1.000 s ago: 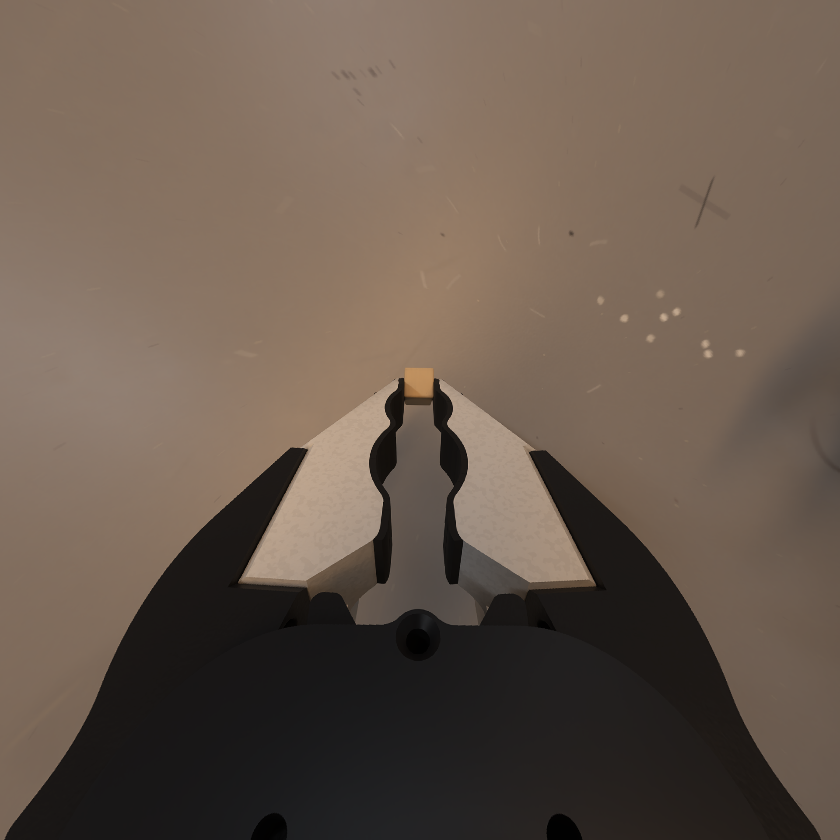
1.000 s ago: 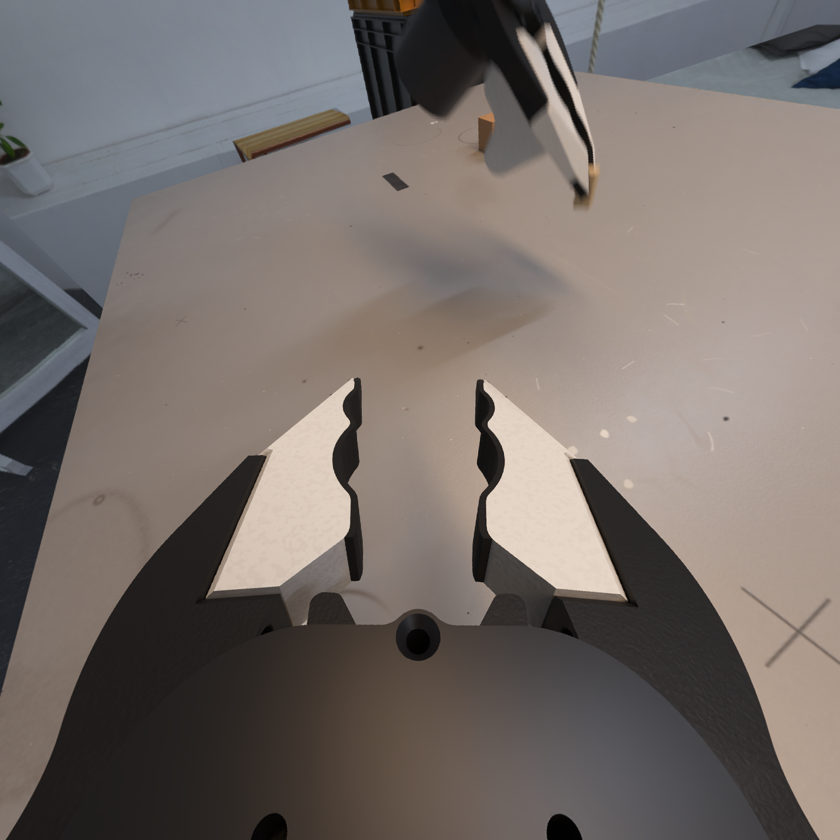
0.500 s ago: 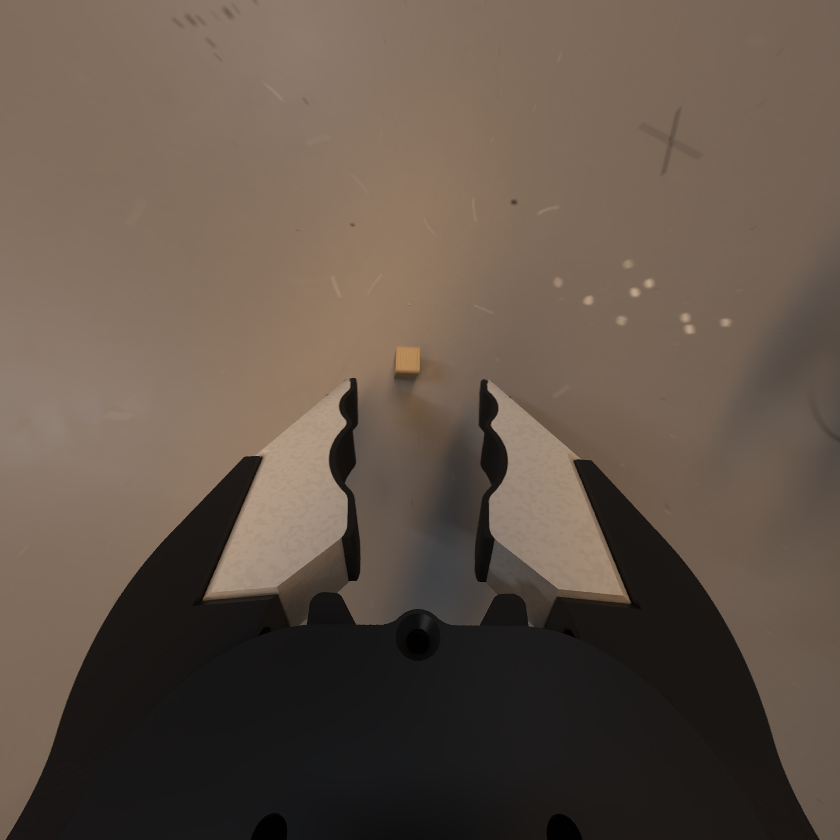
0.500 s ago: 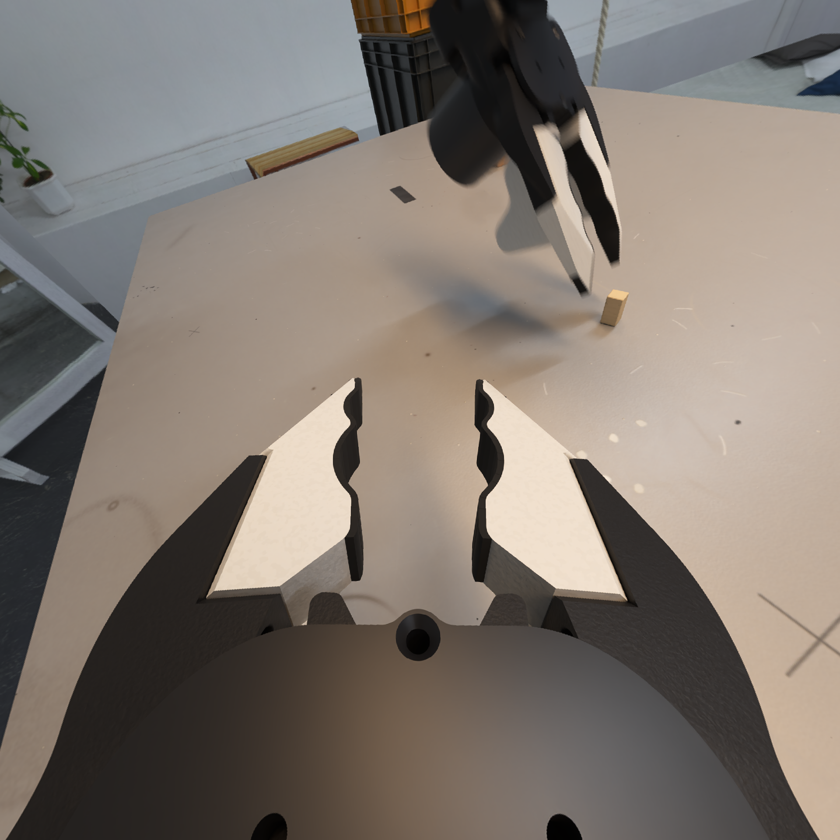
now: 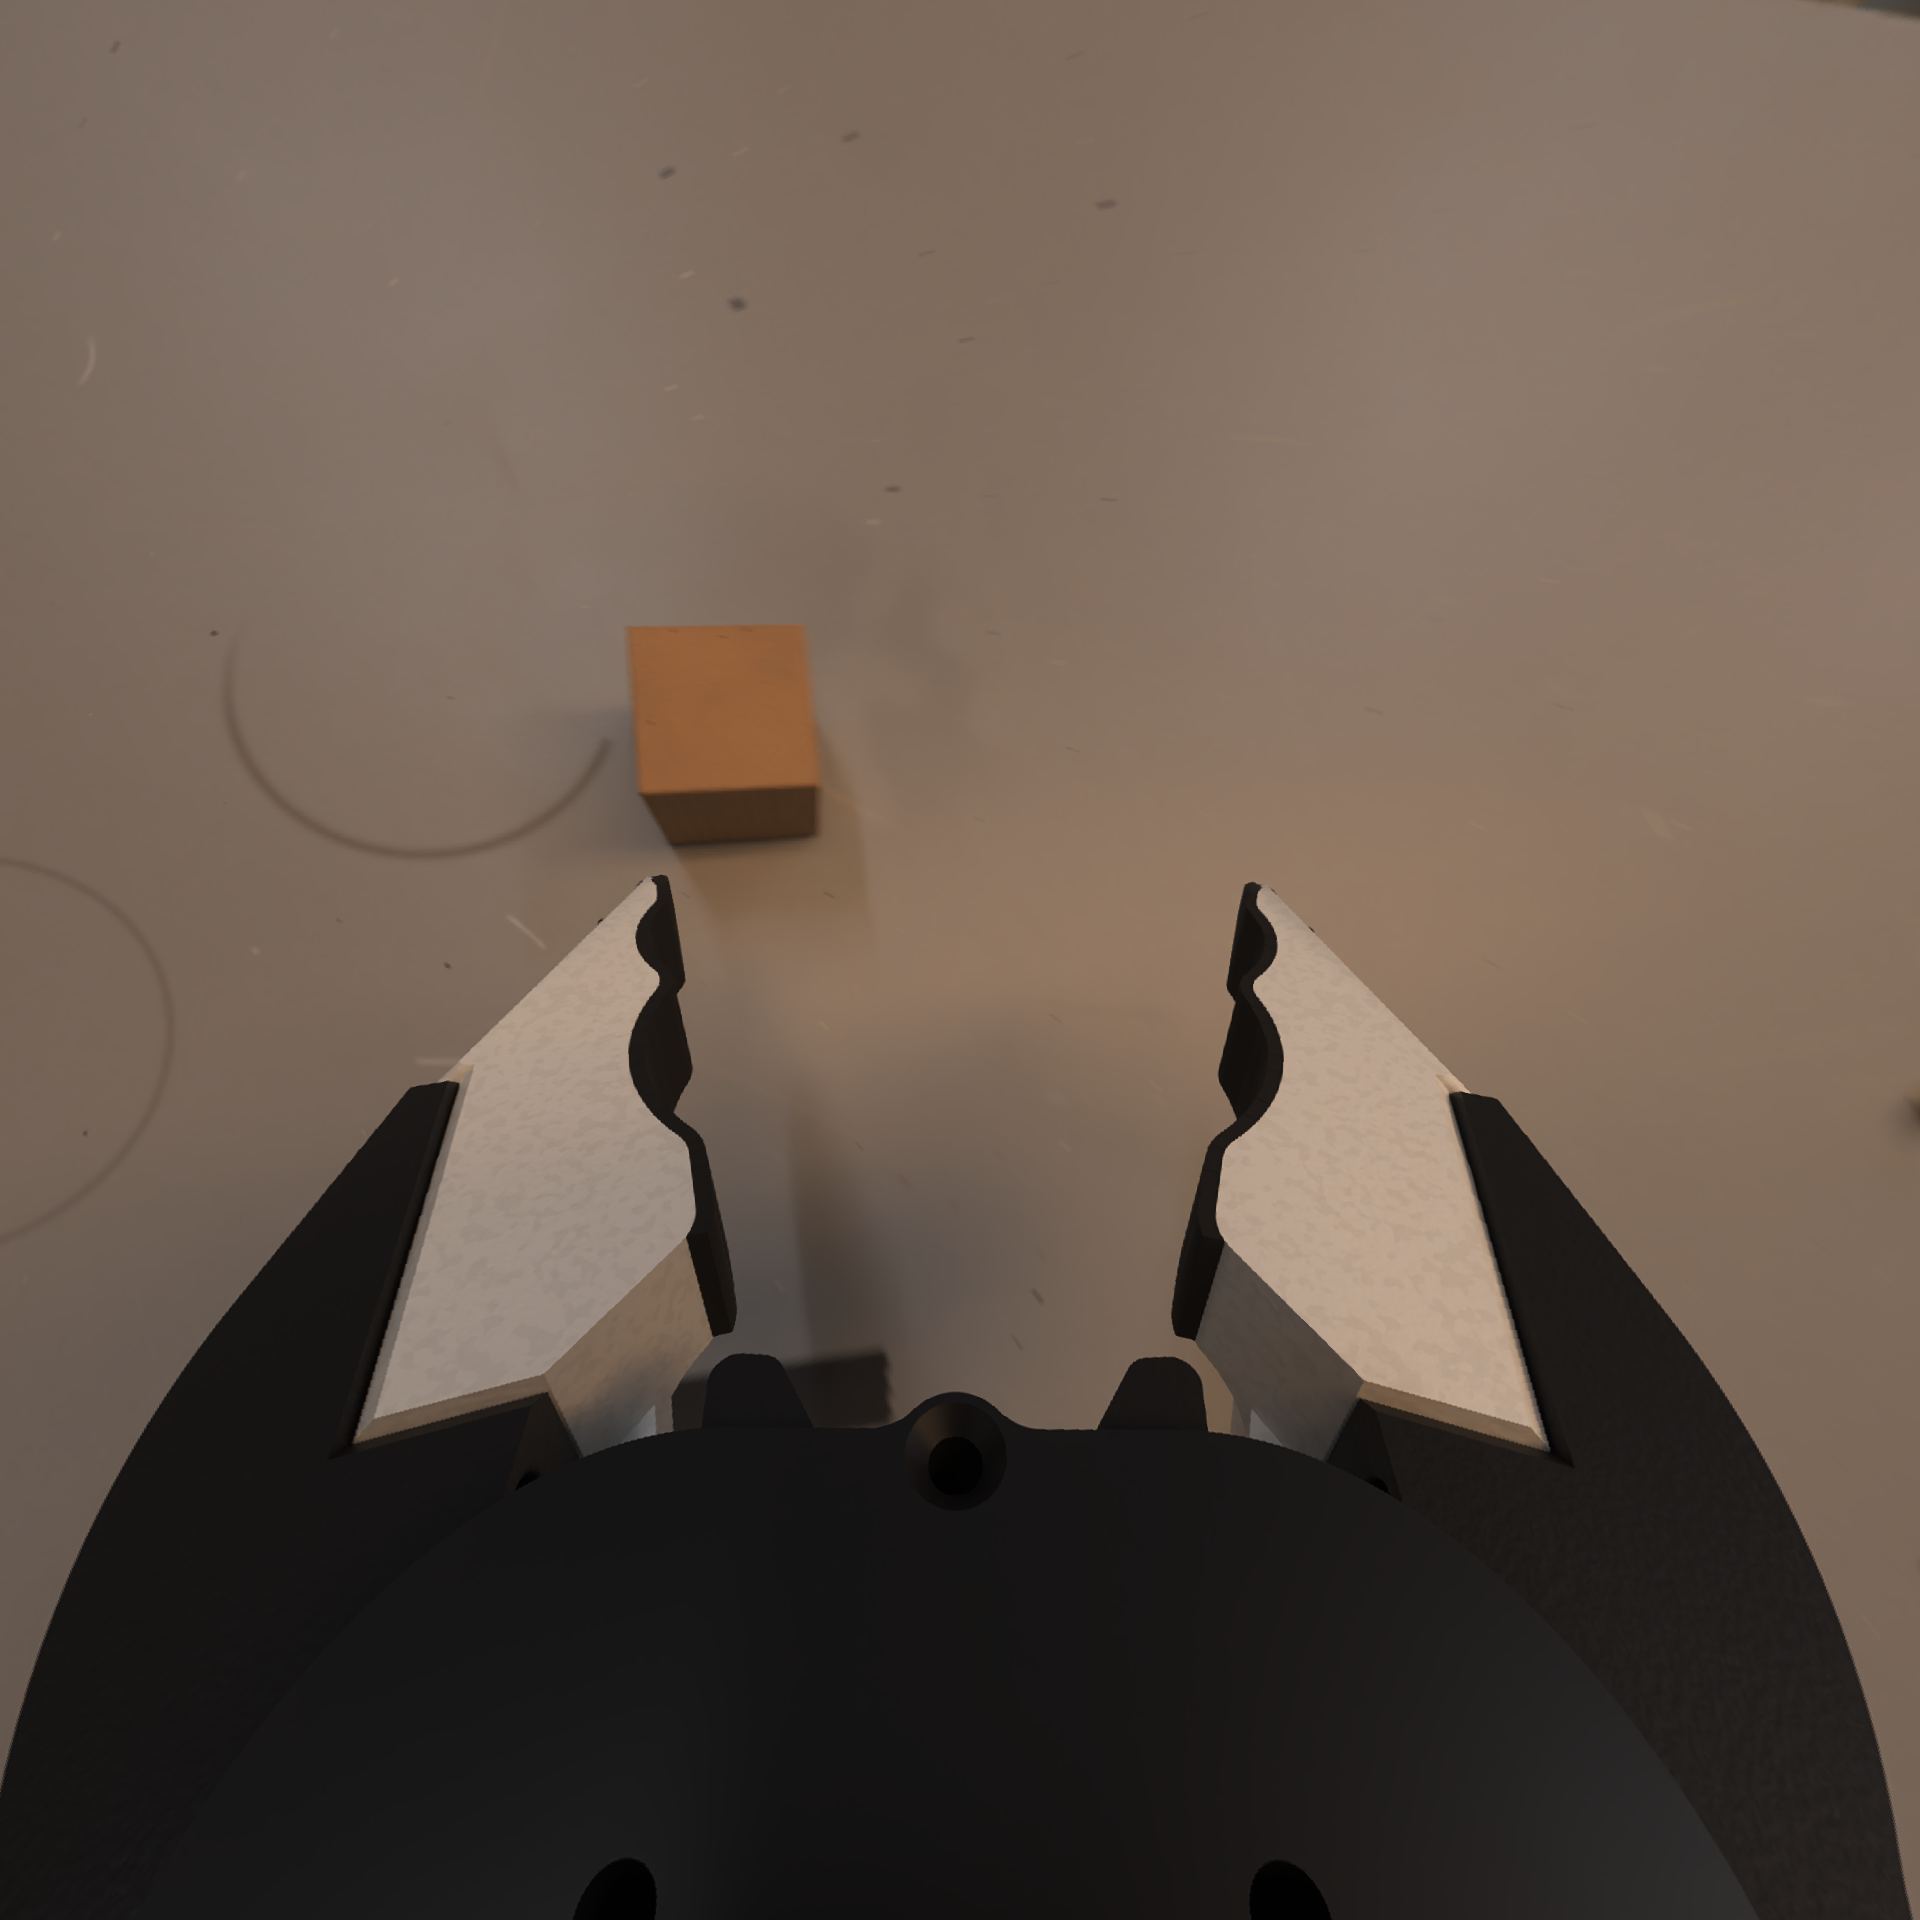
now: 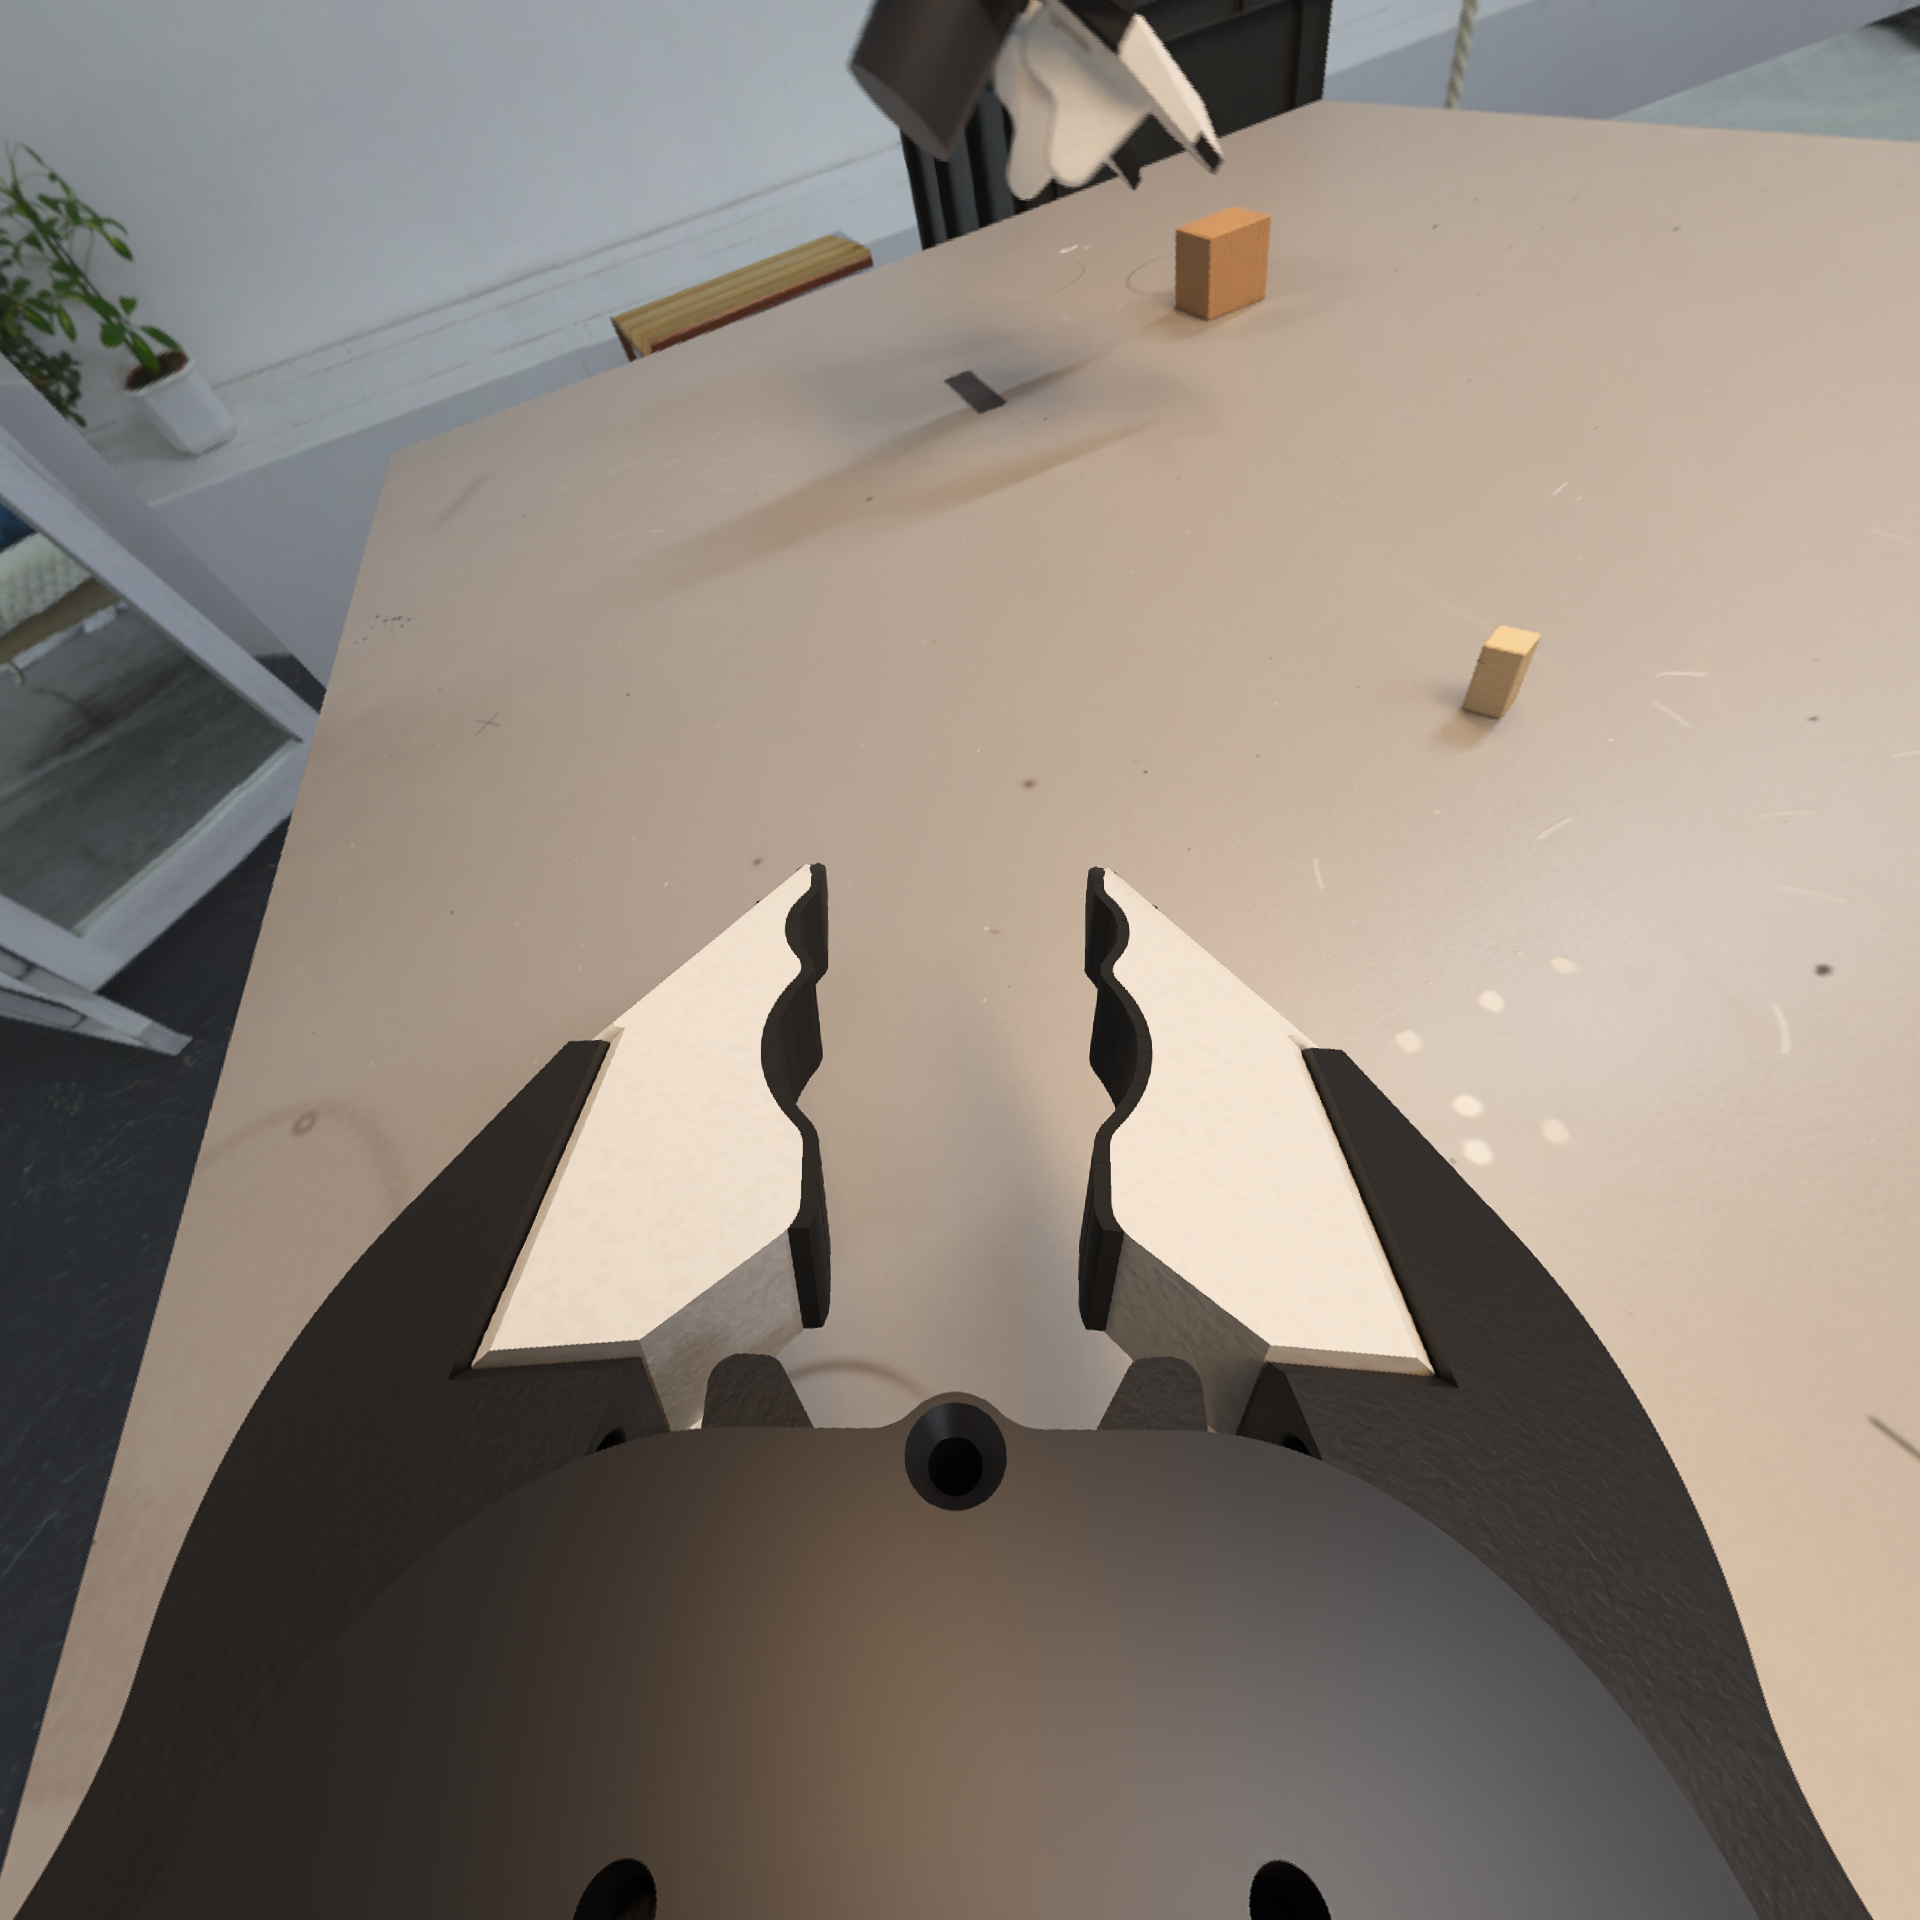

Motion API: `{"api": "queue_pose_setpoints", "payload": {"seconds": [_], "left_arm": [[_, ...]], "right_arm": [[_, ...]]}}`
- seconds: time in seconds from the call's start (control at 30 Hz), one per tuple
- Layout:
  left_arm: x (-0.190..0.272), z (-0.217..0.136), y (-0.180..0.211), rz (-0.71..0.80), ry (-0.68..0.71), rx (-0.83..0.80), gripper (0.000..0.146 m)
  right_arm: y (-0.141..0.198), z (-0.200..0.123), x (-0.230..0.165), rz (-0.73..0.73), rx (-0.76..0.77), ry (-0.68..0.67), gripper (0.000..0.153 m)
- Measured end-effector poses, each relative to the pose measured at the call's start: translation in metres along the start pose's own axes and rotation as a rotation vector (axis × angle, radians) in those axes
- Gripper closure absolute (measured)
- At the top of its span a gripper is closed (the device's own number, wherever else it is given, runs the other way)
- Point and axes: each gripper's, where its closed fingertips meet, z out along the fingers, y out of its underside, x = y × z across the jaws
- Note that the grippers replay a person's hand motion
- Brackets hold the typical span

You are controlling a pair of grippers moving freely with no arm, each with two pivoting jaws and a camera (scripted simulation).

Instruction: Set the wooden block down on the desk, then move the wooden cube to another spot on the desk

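Looks like a workshop or lab room. Large scuffed desk marked with scratches, pencilled rings and crosses, paint specks, a strip of dark tape. Beyond it a plain pale wall, stacked dark crates, a slatted wooden bench, a potted plant in a white pot, dark floor, a white-framed glass panel at the left.

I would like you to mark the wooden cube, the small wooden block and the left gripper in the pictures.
wooden cube (image 5: 722,717), left wrist view, on its top face.
small wooden block (image 6: 1499,675), right wrist view, on its front face.
left gripper (image 5: 956,894), left wrist view, midway between its open fingertips.
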Motion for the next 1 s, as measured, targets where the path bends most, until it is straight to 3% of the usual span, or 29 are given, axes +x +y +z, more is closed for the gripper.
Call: {"api": "queue_pose_setpoints", "payload": {"seconds": [0.2, 0.37, 0.47, 0.57, 0.67, 0.8, 0.9, 1.0], "left_arm": [[-0.047, 0.051, -0.014, -0.012, -0.168, 0.015, 0.038], [-0.055, 0.071, -0.008, -0.006, -0.187, -0.037, 0.039], [-0.059, 0.072, -0.008, 0.015, -0.238, -0.032, 0.059], [-0.058, 0.069, -0.007, 0.026, -0.226, -0.023, 0.100], [-0.046, 0.059, -0.007, 0.016, -0.159, -0.020, 0.099], [0.011, 0.004, -0.031, 0.074, 0.014, 0.143, 0.099], [0.108, -0.040, -0.037, 0.185, 0.259, 0.181, 0.099], [0.211, -0.044, -0.015, 0.362, 0.391, 0.082, 0.099]], "right_arm": [[0.009, 0.005, -0.001, -0.016, -0.045, -0.002, 0.103], [0.012, 0.007, 0.000, -0.015, -0.060, -0.003, 0.103], [0.012, 0.007, 0.000, -0.008, -0.058, -0.010, 0.103], [0.012, 0.008, -0.002, -0.003, -0.058, -0.019, 0.103], [0.012, 0.008, -0.002, -0.008, -0.060, -0.017, 0.104], [0.009, 0.004, 0.001, 0.000, -0.042, -0.008, 0.104], [0.005, 0.001, 0.003, 0.009, -0.021, -0.003, 0.104], [0.002, 0.000, 0.004, 0.021, -0.006, -0.009, 0.104]]}}
